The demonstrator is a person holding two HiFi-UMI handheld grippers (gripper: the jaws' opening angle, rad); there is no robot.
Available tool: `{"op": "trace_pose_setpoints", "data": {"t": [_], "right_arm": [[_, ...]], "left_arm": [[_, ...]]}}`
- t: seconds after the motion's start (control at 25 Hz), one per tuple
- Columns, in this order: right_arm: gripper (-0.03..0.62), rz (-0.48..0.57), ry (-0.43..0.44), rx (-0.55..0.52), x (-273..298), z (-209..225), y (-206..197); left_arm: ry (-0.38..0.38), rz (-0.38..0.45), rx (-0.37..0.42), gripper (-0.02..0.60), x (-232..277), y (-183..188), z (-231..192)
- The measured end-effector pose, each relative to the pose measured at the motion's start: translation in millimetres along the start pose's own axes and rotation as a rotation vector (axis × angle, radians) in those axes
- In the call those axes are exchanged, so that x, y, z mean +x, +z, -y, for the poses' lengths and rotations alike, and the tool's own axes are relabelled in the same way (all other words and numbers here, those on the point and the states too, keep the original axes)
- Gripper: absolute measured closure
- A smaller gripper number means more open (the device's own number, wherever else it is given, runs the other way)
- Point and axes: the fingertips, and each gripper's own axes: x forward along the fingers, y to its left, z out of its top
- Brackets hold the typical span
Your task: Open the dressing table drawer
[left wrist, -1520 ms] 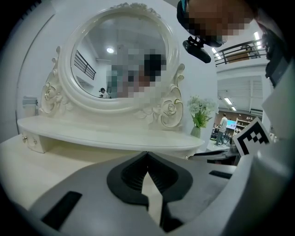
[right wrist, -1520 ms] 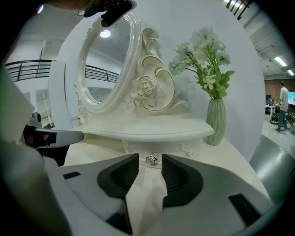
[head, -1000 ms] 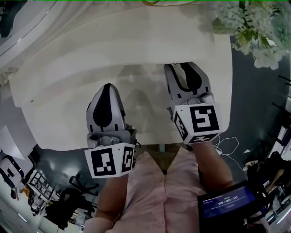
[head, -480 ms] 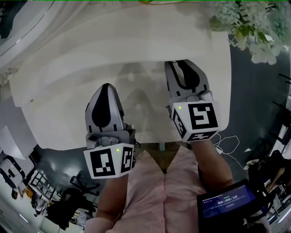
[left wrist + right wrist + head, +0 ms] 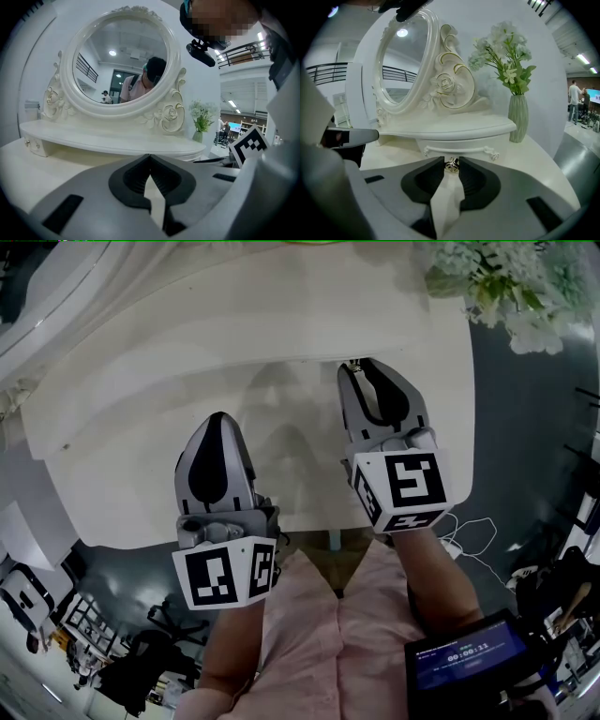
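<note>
The white dressing table (image 5: 141, 427) has a small drawer (image 5: 459, 143) under its raised shelf, with a gold knob (image 5: 451, 164) on the front. My right gripper (image 5: 451, 165) reaches to that drawer front; its jaws have just been closing, the knob sits between the fingertips, and the pads press it from both sides. In the head view the right gripper (image 5: 359, 365) touches the shelf's front edge. To its left, my left gripper (image 5: 217, 418) hovers over the tabletop, its jaws closed together with nothing between them (image 5: 150, 155).
An oval mirror (image 5: 122, 61) in a carved frame stands at the back of the table. A green vase of white flowers (image 5: 517, 117) stands at the right end beside the drawer. Another small drawer (image 5: 36, 145) sits at the left end. The person's lap is below the table's near edge.
The right gripper's jaws have narrowed a little at the shelf's front edge. Both hands have kept their place.
</note>
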Motion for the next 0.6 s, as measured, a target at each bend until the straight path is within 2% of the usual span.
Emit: {"op": "trace_pose_setpoints", "data": {"t": [0.24, 0.6], "right_arm": [[0.487, 0.005, 0.001, -0.005, -7.2, -16.7, 3.0], [0.487, 0.005, -0.004, -0.008, -7.9, -15.3, 0.6]], "left_arm": [[0.001, 0.015, 0.004, 0.56, -14.9, 8.5, -10.0], [0.001, 0.017, 0.006, 0.56, -16.0, 8.6, -9.3]]}}
